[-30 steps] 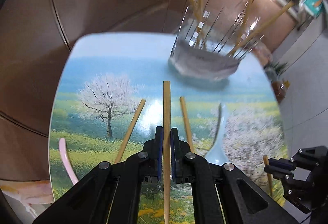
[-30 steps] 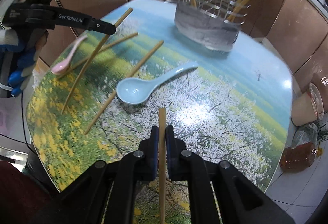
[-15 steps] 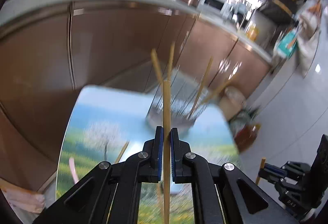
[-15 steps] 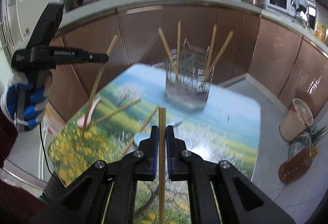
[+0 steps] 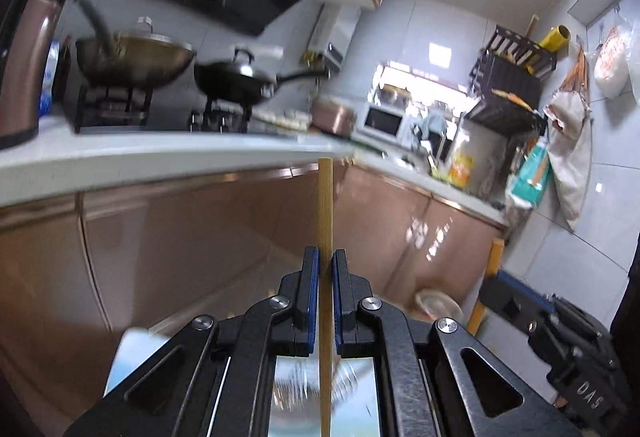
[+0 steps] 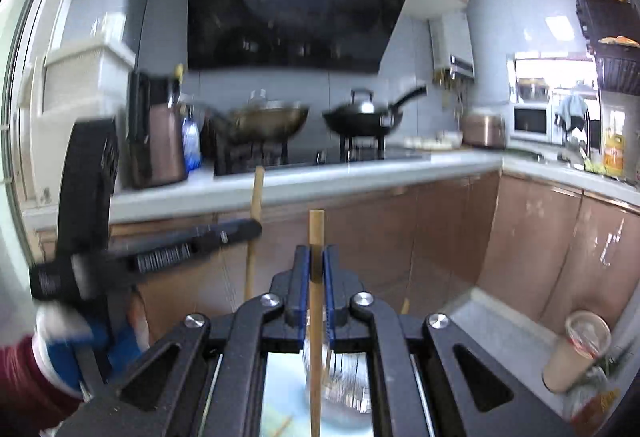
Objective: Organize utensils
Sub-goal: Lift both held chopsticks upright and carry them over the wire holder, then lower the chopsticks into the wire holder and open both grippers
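My left gripper (image 5: 325,261) is shut on a wooden chopstick (image 5: 325,213) that stands upright between the blue pads. My right gripper (image 6: 316,261) is shut on another wooden chopstick (image 6: 316,237), also upright. Both grippers are raised and tilted up toward the kitchen counter. The wire utensil holder (image 6: 340,385) shows blurred below the right gripper, on the picture-printed table (image 6: 280,417). In the right wrist view the left gripper (image 6: 236,231) sits at the left with its chopstick (image 6: 256,197). In the left wrist view the right gripper (image 5: 516,301) is at the right with its chopstick (image 5: 492,265).
Behind the table runs a white counter (image 6: 360,177) with brown cabinet doors (image 5: 180,237), a wok (image 6: 264,121) and a black pan (image 6: 364,117) on the stove. A bin (image 6: 576,349) stands on the floor at the right.
Both grippers have swung upward from looking down at the table to facing the counter and stove, each still holding its chopstick. The table and holder have dropped to the bottom edge of the views.
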The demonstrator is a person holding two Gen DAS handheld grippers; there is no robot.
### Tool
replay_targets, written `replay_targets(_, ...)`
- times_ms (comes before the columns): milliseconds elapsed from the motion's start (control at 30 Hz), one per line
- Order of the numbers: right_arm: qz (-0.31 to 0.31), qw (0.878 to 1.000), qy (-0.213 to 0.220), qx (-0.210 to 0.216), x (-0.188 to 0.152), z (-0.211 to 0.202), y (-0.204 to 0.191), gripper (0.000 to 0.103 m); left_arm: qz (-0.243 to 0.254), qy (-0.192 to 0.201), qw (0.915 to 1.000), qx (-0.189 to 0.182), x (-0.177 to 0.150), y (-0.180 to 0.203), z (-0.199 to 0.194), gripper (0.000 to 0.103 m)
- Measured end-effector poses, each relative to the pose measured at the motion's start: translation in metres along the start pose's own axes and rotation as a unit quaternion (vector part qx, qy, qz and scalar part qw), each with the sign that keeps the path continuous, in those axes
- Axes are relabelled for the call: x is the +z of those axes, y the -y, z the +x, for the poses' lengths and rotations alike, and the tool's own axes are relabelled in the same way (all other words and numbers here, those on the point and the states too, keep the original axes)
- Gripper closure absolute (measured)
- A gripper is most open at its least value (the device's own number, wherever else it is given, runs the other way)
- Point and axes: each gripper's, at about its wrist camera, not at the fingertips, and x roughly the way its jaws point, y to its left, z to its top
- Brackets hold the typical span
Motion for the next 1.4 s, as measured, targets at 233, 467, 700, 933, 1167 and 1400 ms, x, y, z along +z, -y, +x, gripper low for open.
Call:
replay_targets(233, 0.014, 0.998, 0.060, -0.021, -0.025, 0.062, 0.030, 0.097, -0.005, 0.058, 0.9977, 0.034, -0.027, -0.019, 0.055, 0.098)
replay_targets(467, 0.024, 0.996, 0.075, -0.050, -0.080, 0.102, 0.046, 0.097, -0.012, 0.088, 0.9939, 0.065, -0.073, -0.034, 0.096, 0.097)
replay_targets(700, 0.018, 0.996, 0.052, -0.066, -0.114, 0.118, 0.049, 0.097, -0.004, 0.083, 0.9917, 0.098, -0.102, -0.030, 0.119, 0.097)
replay_targets(933, 0.033, 0.995, 0.038, -0.080, -0.134, 0.114, 0.056, 0.096, -0.013, 0.061, 0.9899, 0.127, -0.123, -0.038, 0.132, 0.097)
replay_targets(1167, 0.043, 0.995, 0.026, -0.091, -0.147, 0.109, 0.063, 0.096, -0.019, 0.049, 0.9885, 0.142, -0.132, -0.046, 0.127, 0.097)
replay_targets(1400, 0.048, 0.994, 0.007, -0.095, -0.149, 0.100, 0.062, 0.095, -0.017, 0.038, 0.9887, 0.144, -0.130, -0.047, 0.112, 0.078)
